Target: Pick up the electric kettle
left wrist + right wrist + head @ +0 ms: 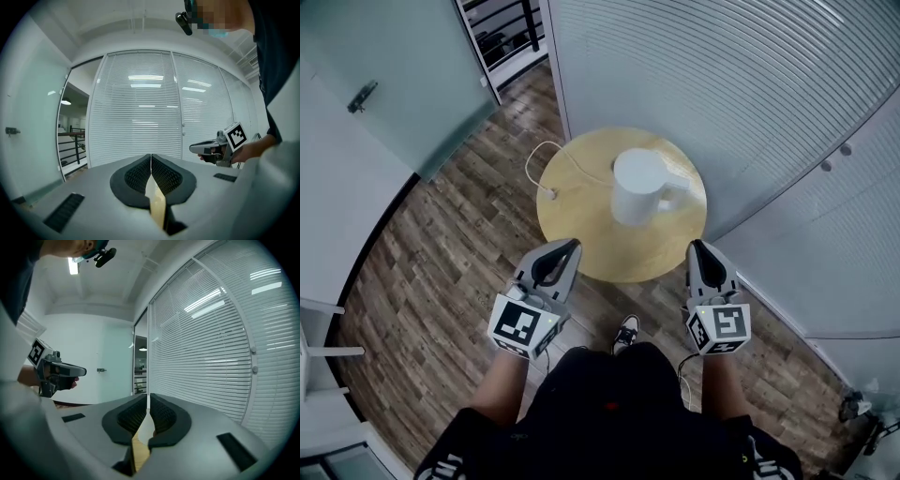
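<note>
While the kettle is sitting on the table in the head view, its three-o'clock handle is probably offering the surest hold; the body looks smooth and rigid. In the left gripper view, the left gripper is pressing its jaws together, empty. In the right gripper view, the right gripper is doing likewise.

The electric kettle is showing a smooth, matt white plastic shell. The round table is showing a pale wood top, smooth and faintly satin. The floor is showing brown, grained wood planks. The left gripper and right gripper are wearing matt grey plastic, their pads looking black, ribbed and rubbery.
</note>
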A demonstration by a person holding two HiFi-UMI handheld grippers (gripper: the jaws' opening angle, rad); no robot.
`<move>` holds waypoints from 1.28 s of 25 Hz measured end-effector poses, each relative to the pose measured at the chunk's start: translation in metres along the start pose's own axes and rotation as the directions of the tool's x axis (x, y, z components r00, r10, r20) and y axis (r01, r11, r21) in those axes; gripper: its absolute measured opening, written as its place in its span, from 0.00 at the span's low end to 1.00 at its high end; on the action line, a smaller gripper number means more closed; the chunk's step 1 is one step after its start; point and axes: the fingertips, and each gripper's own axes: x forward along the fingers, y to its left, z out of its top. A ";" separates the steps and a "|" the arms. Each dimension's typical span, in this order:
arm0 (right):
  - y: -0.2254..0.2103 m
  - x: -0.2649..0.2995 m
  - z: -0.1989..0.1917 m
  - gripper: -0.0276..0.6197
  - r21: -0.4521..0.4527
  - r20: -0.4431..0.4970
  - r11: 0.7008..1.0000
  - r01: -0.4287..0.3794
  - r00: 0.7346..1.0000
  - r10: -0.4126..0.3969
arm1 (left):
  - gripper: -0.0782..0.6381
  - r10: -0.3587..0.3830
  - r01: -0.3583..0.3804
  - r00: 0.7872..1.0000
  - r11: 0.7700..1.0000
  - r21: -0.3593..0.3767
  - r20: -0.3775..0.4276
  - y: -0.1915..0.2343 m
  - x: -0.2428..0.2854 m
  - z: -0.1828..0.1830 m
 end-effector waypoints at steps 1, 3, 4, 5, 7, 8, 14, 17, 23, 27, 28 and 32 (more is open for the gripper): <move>-0.008 0.005 -0.003 0.09 0.000 -0.004 1.000 -0.006 1.000 0.006 | 0.14 0.005 -0.005 1.000 1.000 0.002 -0.006 -0.001 0.009 0.000; -0.023 0.014 -0.010 0.09 0.000 -0.017 1.000 -0.021 1.000 0.021 | 0.14 0.017 -0.017 1.000 1.000 0.006 -0.021 -0.004 0.024 -0.001; -0.030 0.020 -0.015 0.09 0.002 -0.024 1.000 -0.030 0.999 0.030 | 0.14 0.023 -0.022 0.999 1.000 0.007 -0.028 -0.006 0.031 -0.001; -0.038 0.025 -0.020 0.09 0.005 -0.032 0.999 -0.036 0.999 0.037 | 0.14 0.028 -0.028 0.999 1.000 0.006 -0.035 -0.008 0.039 -0.002; -0.051 0.036 -0.031 0.09 0.011 -0.045 0.999 -0.044 0.998 0.045 | 0.14 0.040 -0.040 0.998 0.999 -0.006 -0.054 -0.010 0.051 -0.005; -0.057 0.041 -0.037 0.09 0.012 -0.052 0.999 -0.045 0.998 0.046 | 0.14 0.044 -0.045 0.997 0.999 -0.009 -0.065 -0.011 0.057 -0.007; -0.083 0.075 -0.064 0.09 -0.015 -0.072 1.000 -0.001 0.997 0.000 | 0.14 0.038 -0.041 0.992 0.999 -0.021 -0.123 -0.011 0.085 -0.026; -0.090 0.096 -0.079 0.10 -0.047 -0.084 0.998 0.039 0.996 -0.043 | 0.14 0.031 -0.038 0.980 0.999 -0.029 -0.198 -0.005 0.092 -0.039; -0.099 0.134 -0.124 0.28 -0.044 -0.148 0.995 0.093 0.984 -0.099 | 0.14 0.011 -0.018 0.985 0.999 -0.036 -0.170 0.012 0.107 -0.056; -0.102 0.156 -0.148 0.31 -0.030 -0.180 0.992 0.124 0.975 -0.127 | 0.14 0.023 -0.035 0.980 0.998 -0.058 -0.196 0.029 0.107 -0.069; -0.103 0.160 -0.153 0.31 -0.028 -0.185 0.991 0.133 0.973 -0.135 | 0.14 0.028 -0.042 0.979 0.997 -0.061 -0.202 0.033 0.105 -0.071; -0.102 0.182 -0.166 0.31 -0.031 -0.196 0.988 0.151 0.968 -0.154 | 0.14 0.053 -0.070 0.973 0.995 -0.070 -0.225 0.051 0.099 -0.081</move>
